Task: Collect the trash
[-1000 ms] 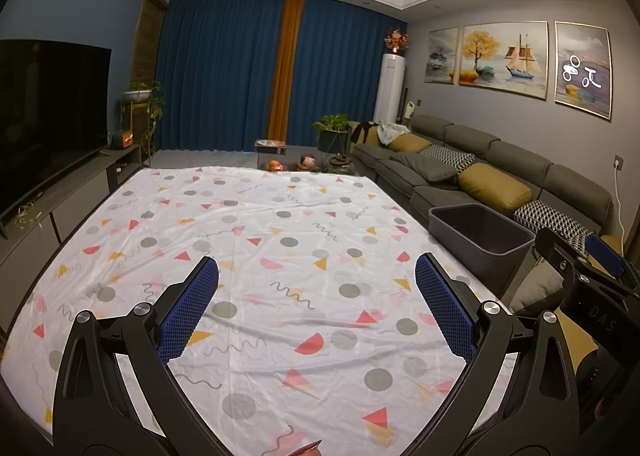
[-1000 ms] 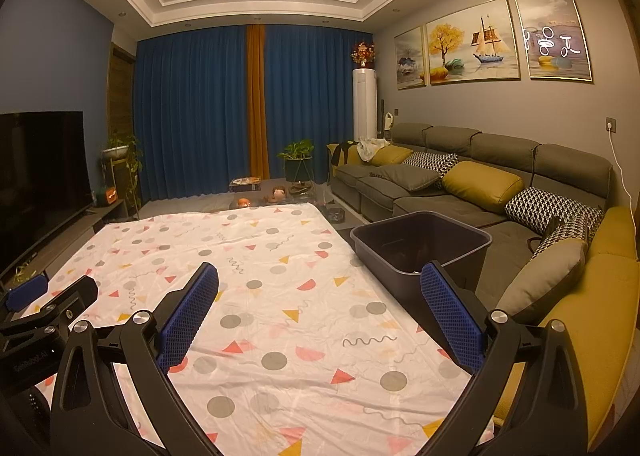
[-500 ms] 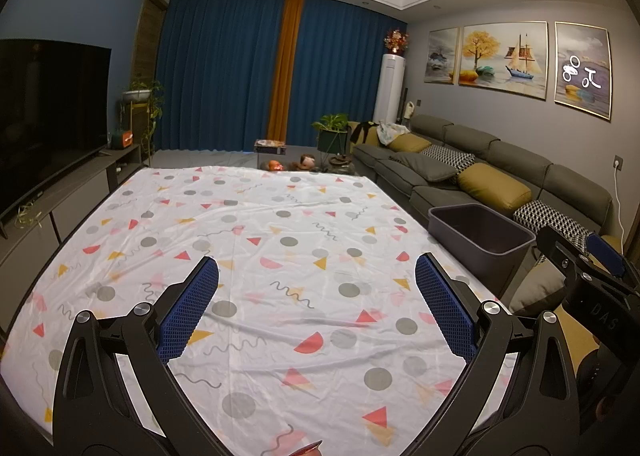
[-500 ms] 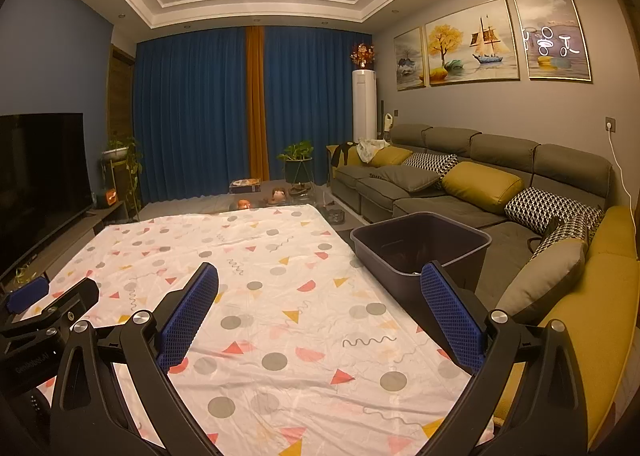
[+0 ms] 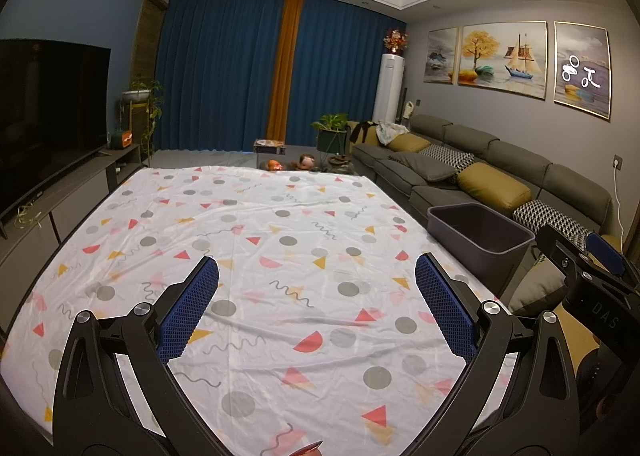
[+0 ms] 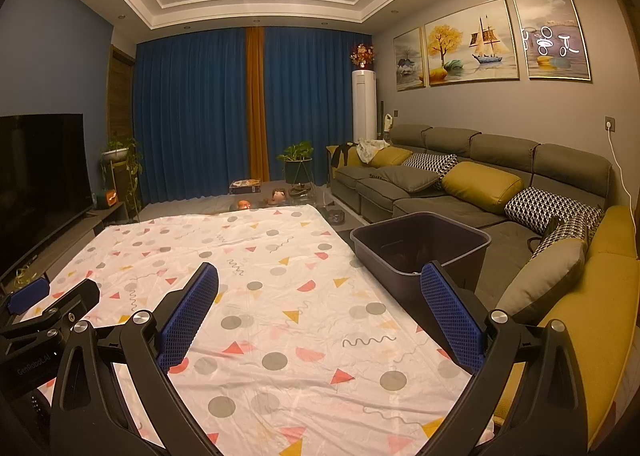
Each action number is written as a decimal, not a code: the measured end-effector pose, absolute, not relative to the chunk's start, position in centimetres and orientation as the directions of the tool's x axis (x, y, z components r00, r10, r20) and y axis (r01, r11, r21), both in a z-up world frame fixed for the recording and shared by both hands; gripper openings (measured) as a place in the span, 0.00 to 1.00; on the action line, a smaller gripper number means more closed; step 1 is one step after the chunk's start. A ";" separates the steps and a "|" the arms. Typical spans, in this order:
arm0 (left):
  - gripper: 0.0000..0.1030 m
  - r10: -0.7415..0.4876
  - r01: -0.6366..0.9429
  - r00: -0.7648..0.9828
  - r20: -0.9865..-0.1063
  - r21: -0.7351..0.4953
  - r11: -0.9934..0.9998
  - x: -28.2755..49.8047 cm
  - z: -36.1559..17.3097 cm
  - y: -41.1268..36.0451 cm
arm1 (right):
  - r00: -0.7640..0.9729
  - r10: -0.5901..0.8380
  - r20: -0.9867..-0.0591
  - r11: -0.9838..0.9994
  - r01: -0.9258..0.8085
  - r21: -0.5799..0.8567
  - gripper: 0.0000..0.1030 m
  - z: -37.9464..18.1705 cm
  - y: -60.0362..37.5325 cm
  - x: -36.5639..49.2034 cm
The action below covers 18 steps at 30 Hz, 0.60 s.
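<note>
1. My left gripper (image 5: 316, 280) and right gripper (image 6: 320, 284) both hang spread wide over the worktop (image 5: 248, 240), holding nothing.
2. No trash shows on the patterned cloth (image 6: 280, 296); only a reddish scrap (image 5: 306, 450) peeks in at the near edge, too cut off to identify.
3. I judge it light and crushable; I would pinch its raised rim.
4. The bin (image 6: 420, 248), dark smooth rigid plastic, stands at the right edge; something dark lies inside.
5. The cloth is thin, creased and likely to slide.
</note>
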<state>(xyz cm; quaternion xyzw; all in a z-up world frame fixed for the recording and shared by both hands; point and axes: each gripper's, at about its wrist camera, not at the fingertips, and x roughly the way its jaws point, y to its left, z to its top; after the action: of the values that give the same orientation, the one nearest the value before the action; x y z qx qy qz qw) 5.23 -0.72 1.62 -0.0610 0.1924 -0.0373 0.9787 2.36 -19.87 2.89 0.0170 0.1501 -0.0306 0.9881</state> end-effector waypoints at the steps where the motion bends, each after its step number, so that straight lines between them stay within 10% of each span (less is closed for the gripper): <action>1: 0.94 -0.097 0.050 0.923 -0.372 -0.134 0.990 5.2 1.6 -0.7 | 0.953 -0.054 -0.297 0.998 0.065 0.025 0.95 2.9 -19.8 2.4; 18: 0.94 -0.095 0.049 0.923 -0.372 -0.133 0.990 5.2 1.6 -0.8 | 0.953 -0.057 -0.297 0.997 0.069 0.030 0.95 3.2 -19.9 2.3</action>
<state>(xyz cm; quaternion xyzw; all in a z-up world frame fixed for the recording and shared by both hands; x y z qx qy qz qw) 5.19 -0.76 1.62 -0.0609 0.1924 -0.0368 0.9787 2.29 -19.89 3.18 0.0200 0.1495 -0.0316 0.9881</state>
